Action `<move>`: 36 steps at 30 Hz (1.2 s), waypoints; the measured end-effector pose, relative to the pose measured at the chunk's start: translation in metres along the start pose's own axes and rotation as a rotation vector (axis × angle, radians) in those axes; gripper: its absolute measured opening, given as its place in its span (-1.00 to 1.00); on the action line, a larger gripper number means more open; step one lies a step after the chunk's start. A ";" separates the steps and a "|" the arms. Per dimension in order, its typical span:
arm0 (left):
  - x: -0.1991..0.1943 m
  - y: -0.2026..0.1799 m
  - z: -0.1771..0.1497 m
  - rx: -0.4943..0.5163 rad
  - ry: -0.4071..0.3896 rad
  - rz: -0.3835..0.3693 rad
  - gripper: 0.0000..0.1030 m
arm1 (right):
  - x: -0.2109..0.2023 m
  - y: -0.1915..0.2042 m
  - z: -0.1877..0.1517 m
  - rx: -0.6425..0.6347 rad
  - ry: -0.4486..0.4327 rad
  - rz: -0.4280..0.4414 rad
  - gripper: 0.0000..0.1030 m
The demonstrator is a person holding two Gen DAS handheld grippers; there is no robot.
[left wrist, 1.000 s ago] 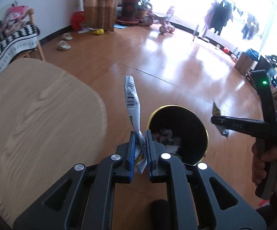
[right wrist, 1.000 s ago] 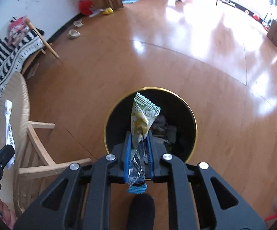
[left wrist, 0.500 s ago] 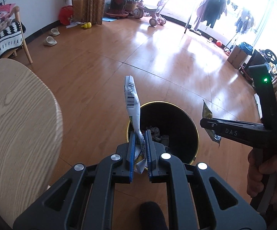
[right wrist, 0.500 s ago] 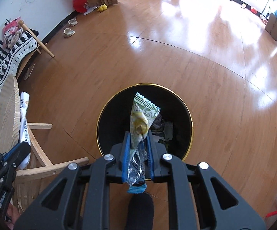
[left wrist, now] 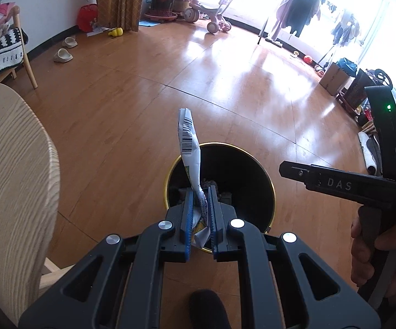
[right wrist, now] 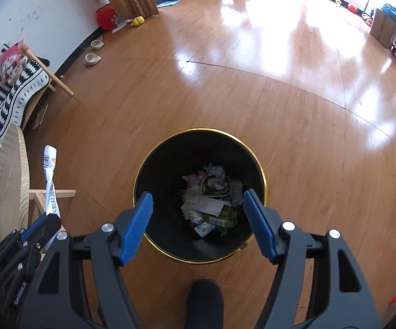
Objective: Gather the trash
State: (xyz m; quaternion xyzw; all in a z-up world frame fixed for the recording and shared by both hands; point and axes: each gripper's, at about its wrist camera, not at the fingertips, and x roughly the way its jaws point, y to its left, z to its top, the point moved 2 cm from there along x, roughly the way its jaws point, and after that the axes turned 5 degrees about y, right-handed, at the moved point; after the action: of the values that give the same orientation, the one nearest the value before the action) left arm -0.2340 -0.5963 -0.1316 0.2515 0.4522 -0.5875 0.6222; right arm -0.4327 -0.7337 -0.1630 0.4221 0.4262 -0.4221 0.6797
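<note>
The right gripper (right wrist: 198,219) has just been opening, and nothing lies between its spread jaws above the black bin (right wrist: 154,164), where wrappers (right wrist: 211,203) are heaped. The left gripper (left wrist: 199,208) is clenched on a white wrapper (left wrist: 188,139) standing upright over the bin's rim, with a wooden table (left wrist: 11,170) left of it.

right claw (left wrist: 294,174): "DAS" | left claw (right wrist: 44,224): "GenRobot.AI"

Your left wrist view looks steeply down, the bin (left wrist: 220,186) at twelve o'clock; your right looks from almost above it (right wrist: 199,192), which both views share
</note>
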 end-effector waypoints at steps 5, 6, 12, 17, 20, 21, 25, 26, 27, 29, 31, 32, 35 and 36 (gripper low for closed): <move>0.007 -0.004 0.001 0.002 0.011 -0.046 -0.82 | -0.007 -0.010 0.001 0.037 -0.025 -0.013 0.31; 0.008 -0.006 0.001 0.003 0.013 -0.059 -0.82 | -0.008 -0.012 0.002 0.046 -0.030 -0.016 0.31; 0.016 -0.017 0.006 0.029 0.010 -0.110 -0.81 | -0.016 -0.024 0.004 0.102 -0.062 -0.025 0.36; 0.023 -0.022 0.010 0.034 0.002 -0.117 -0.23 | -0.024 -0.034 0.004 0.137 -0.096 -0.031 0.41; 0.022 -0.020 0.011 0.027 -0.013 -0.122 0.18 | -0.024 -0.034 0.004 0.147 -0.099 -0.025 0.45; 0.021 -0.019 0.011 0.030 -0.016 -0.119 0.19 | -0.024 -0.034 0.005 0.146 -0.098 -0.023 0.45; 0.014 -0.013 0.012 0.018 -0.028 -0.100 0.38 | -0.025 -0.025 0.005 0.122 -0.094 -0.012 0.46; 0.009 -0.009 0.011 0.011 -0.034 -0.090 0.45 | -0.026 -0.021 0.006 0.112 -0.097 -0.006 0.46; 0.006 -0.006 0.012 0.004 -0.037 -0.079 0.50 | -0.027 -0.015 0.006 0.101 -0.099 -0.001 0.47; -0.010 0.007 0.010 -0.017 -0.049 -0.031 0.62 | -0.032 0.002 0.006 0.059 -0.109 0.010 0.55; -0.029 0.021 0.009 -0.043 -0.068 0.012 0.73 | -0.038 0.022 0.005 0.011 -0.129 0.013 0.62; -0.042 0.031 0.006 -0.060 -0.082 0.040 0.79 | -0.042 0.035 0.004 -0.021 -0.139 0.018 0.66; -0.074 0.062 -0.003 -0.112 -0.102 0.140 0.85 | -0.050 0.074 -0.001 -0.117 -0.155 0.034 0.71; -0.090 0.081 -0.009 -0.146 -0.095 0.202 0.86 | -0.053 0.088 -0.004 -0.149 -0.157 0.040 0.72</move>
State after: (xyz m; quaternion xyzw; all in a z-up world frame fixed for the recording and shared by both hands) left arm -0.1504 -0.5282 -0.0763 0.2218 0.4363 -0.4983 0.7156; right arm -0.3662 -0.6932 -0.0962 0.3443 0.3932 -0.4073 0.7490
